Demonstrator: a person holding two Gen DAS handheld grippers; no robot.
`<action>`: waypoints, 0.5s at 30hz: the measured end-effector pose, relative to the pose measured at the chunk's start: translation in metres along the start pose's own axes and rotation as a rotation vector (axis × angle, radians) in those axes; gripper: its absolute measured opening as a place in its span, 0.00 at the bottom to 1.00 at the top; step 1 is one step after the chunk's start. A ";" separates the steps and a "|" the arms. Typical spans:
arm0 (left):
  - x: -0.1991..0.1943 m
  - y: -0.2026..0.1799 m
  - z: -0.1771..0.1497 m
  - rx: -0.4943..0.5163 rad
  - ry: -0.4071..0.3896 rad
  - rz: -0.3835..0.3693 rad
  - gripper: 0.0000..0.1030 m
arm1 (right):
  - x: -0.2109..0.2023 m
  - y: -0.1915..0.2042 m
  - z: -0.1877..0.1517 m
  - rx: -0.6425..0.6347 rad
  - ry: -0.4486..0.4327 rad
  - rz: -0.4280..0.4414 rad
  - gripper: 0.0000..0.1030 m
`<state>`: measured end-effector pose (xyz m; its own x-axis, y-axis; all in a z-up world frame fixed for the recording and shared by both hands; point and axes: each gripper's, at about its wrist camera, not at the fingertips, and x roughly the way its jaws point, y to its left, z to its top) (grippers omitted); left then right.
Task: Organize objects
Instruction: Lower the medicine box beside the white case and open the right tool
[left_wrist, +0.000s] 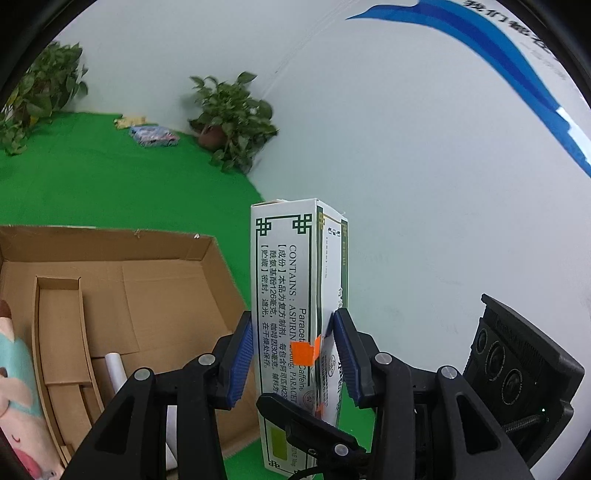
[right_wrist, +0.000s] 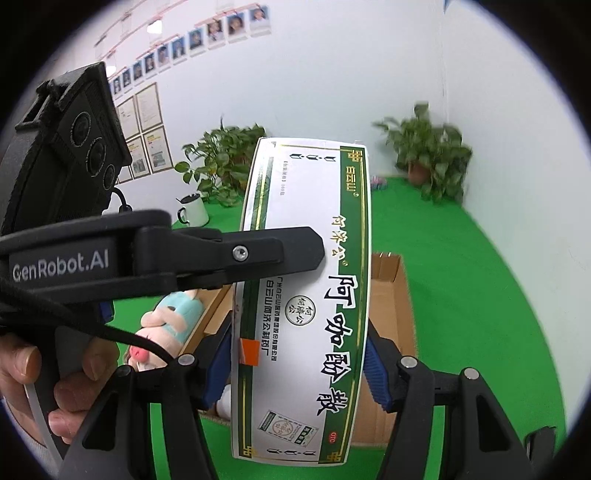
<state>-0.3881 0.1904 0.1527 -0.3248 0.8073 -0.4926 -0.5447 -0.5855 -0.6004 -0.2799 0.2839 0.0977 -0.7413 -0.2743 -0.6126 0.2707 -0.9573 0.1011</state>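
Note:
A white and green medicine box (left_wrist: 291, 295) with Chinese print and an orange sticker is held in the air by both grippers. My left gripper (left_wrist: 293, 354) is shut on its narrow sides. My right gripper (right_wrist: 299, 365) is shut across the box's wide face (right_wrist: 310, 295); the left gripper's finger (right_wrist: 258, 251) crosses in front of it. Below lies an open cardboard box (left_wrist: 122, 280) with a plush toy (left_wrist: 14, 369) and a white roll (left_wrist: 118, 369) inside. The plush toy (right_wrist: 170, 317) also shows in the right wrist view.
A green mat (left_wrist: 110, 184) covers the table. Potted plants (left_wrist: 232, 118) stand along the white wall. Small packets (left_wrist: 153, 134) lie at the back. A white mug (right_wrist: 194, 210) stands near a plant (right_wrist: 221, 162). Another plant (right_wrist: 432, 162) is in the corner.

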 end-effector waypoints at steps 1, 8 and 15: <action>0.009 0.007 0.003 -0.011 0.014 0.008 0.39 | 0.009 -0.005 0.003 0.010 0.022 0.008 0.58; 0.080 0.074 -0.011 -0.119 0.142 0.038 0.39 | 0.069 -0.033 -0.006 0.047 0.182 0.048 0.58; 0.142 0.127 -0.040 -0.225 0.250 0.032 0.39 | 0.122 -0.054 -0.043 0.088 0.341 0.059 0.58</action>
<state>-0.4728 0.2278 -0.0186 -0.1239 0.7616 -0.6360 -0.3441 -0.6342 -0.6924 -0.3589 0.3062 -0.0160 -0.4746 -0.2972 -0.8285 0.2420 -0.9491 0.2018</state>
